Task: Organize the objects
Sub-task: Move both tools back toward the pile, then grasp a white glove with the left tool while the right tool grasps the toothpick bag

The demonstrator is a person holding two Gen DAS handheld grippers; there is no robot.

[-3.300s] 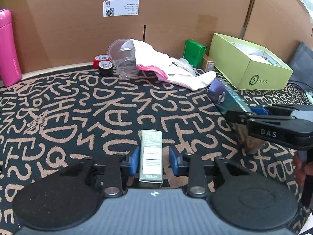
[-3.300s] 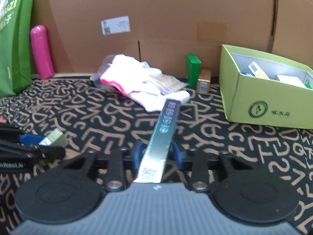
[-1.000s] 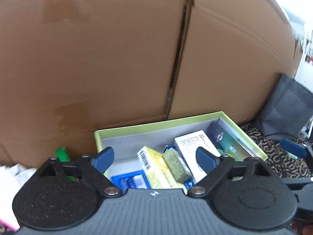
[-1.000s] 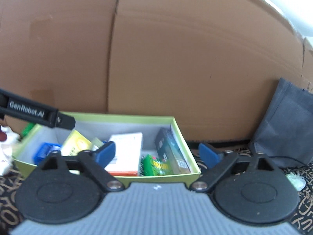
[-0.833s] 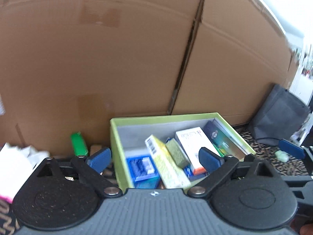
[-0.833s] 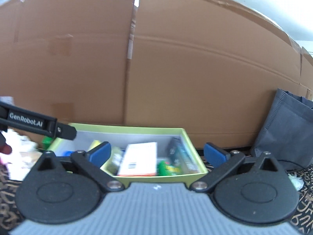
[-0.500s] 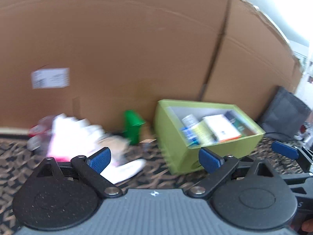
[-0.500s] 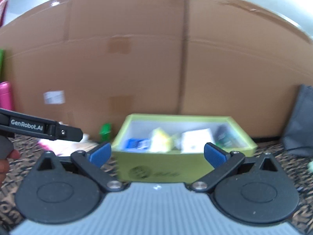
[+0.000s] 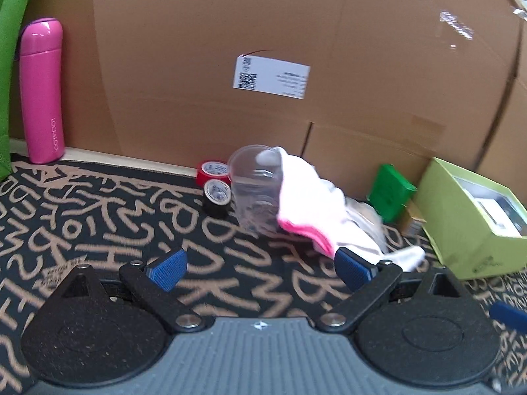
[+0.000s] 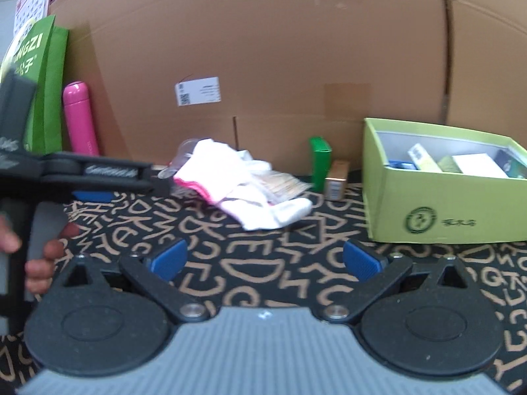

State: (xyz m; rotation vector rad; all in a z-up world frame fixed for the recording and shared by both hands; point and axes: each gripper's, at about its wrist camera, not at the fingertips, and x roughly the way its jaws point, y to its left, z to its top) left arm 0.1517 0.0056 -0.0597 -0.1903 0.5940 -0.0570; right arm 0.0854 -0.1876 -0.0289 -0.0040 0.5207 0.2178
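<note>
My left gripper (image 9: 260,265) is open and empty above the patterned mat. My right gripper (image 10: 266,260) is open and empty too. A lime green box (image 10: 461,210) at the right holds several small cartons; it also shows in the left wrist view (image 9: 461,230). A white and pink cloth (image 9: 309,207) lies against a clear plastic cup (image 9: 253,187). A red tape roll (image 9: 212,171) and a black tape roll (image 9: 217,197) sit left of the cup. A green carton (image 10: 320,158) and a small brown box (image 10: 336,181) stand by the cardboard wall.
A pink bottle (image 9: 42,89) stands at the far left by a green bag (image 10: 39,92). A cardboard wall (image 9: 296,33) closes the back. The left gripper's body and the hand holding it (image 10: 49,250) fill the left of the right wrist view.
Both grippers let go of their cartons in the lime box, opened, then swung left and back, away from the box toward the cloth and cup.
</note>
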